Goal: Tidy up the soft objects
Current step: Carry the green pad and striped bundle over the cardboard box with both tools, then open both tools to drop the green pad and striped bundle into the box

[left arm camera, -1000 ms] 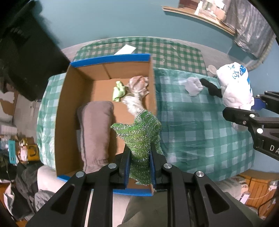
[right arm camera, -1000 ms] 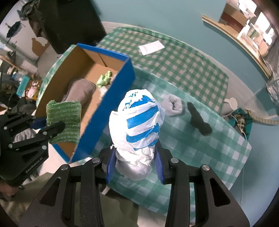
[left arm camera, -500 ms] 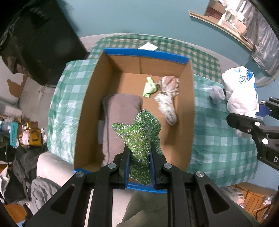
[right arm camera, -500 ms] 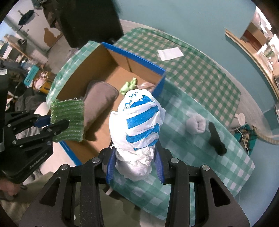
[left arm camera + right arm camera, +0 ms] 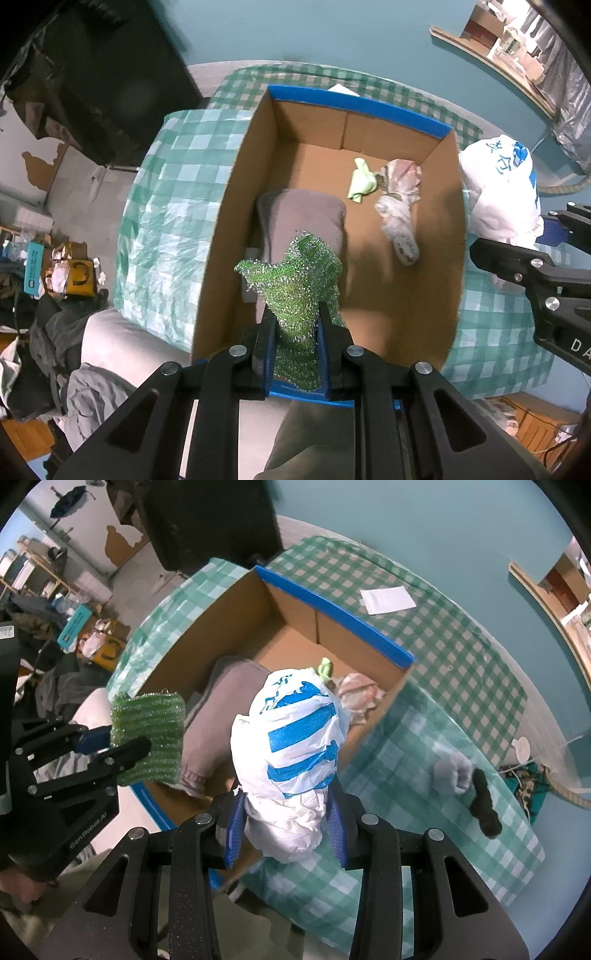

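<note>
Green glittery mesh scrubber cloth [image 5: 295, 280] is pinched narrow in the left gripper [image 5: 295, 332], hanging over the near end of the open brown cardboard box with blue-taped rim [image 5: 354, 103], above the folded grey-brown fabric cushion [image 5: 303, 218] lying inside. Right gripper [image 5: 286, 812] is clamped on a crumpled white plastic bag with blue stripes [image 5: 295, 746], held above the box's near right corner, partly over the green-and-white checked worktop cloth [image 5: 443, 664]. Risks, judged: the bag is bulky and springy, so a release too near the right wall could leave it perched on the rim or let it spill onto the worktop; the mesh cloth is light and snaggy and may cling to the gripper pad instead of dropping. Both grippers sit near each other over one box, so a sideways swing could knock them together. Box floor already holds a small lime-green cloth piece [image 5: 362, 181] and a crumpled pinkish-white plastic wrap [image 5: 400, 199] at the far right, just beside each other; the cushion takes up the left half, so free floor is mostly near-right. Still out on the worktop to the right: a balled grey sock [image 5: 452, 771] and a black sock-like roll [image 5: 485, 805], touching or nearly so. A white paper sheet [image 5: 388, 600] lies beyond the box. Floor clutter at left is well apart.
</note>
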Available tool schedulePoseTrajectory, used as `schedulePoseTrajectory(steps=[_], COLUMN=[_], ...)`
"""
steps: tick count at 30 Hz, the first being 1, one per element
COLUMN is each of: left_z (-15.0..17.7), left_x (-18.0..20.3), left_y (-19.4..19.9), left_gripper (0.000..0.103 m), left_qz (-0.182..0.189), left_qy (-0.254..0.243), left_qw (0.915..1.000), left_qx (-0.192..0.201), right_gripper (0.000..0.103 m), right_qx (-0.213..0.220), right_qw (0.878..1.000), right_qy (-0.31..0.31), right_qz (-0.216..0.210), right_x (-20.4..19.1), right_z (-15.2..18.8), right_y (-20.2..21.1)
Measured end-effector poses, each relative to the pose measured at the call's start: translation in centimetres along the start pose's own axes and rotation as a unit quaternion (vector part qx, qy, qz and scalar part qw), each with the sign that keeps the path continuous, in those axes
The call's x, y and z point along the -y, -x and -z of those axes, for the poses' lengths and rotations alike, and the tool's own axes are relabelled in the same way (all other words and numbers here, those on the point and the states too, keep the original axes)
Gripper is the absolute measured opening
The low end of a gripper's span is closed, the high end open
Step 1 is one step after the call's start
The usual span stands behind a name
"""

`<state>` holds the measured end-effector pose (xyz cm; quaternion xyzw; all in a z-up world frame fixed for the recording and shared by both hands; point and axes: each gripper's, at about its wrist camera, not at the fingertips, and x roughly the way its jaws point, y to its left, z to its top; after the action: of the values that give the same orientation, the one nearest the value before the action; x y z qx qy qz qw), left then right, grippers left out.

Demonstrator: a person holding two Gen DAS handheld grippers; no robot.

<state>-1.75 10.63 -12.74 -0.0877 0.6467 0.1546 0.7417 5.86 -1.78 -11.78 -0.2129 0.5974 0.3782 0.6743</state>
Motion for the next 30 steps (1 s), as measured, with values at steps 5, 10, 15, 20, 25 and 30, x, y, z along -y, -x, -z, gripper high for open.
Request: schedulePoseTrajectory(steps=[5, 10, 15, 20, 25, 30], left_z=[-0.3, -0.5, -0.7, -0.9, -1.0, -0.8], left_x=[-1.1, -1.7, -2.1, -2.2, -2.2, -2.2], left_y=[-1.0, -1.8, -2.6, -3.3, -3.6, -3.4], left_gripper=[0.019, 0.019, 0.019, 0.019, 0.035, 0.048], left_qz=[-0.003, -0.004, -0.001, -0.005, -0.012, -0.013], left_qy=[0.003, 0.004, 0.01, 0.013, 0.013, 0.016], left_qw=[0.9999, 0.9998, 0.9996, 0.9992, 0.9991, 0.9991], left_qx=[-0.011, -0.019, -0.028, -0.037, -0.04, -0.038], right_gripper=[0.038, 0.038, 0.038, 0.038, 0.04, 0.061], right_qx=[-0.005, -0.01, -0.013, -0.016, -0.018, -0.016], right_qw=[1.0, 1.0, 1.0, 1.0, 1.0, 1.0], right_qy=[0.001, -0.007, -0.008, -0.009, -0.014, -0.021], right_qz=[-0.003, -0.01, -0.007, -0.001, 0.003, 0.009], right_x=[-0.8, -1.3, -1.8, -1.9, -1.7, -1.6], right_z=[-0.7, -1.4, -1.8, -2.2, -2.7, -2.8], right_y=[-1.0, -2.0, -2.7, -3.5, -4.0, -3.9])
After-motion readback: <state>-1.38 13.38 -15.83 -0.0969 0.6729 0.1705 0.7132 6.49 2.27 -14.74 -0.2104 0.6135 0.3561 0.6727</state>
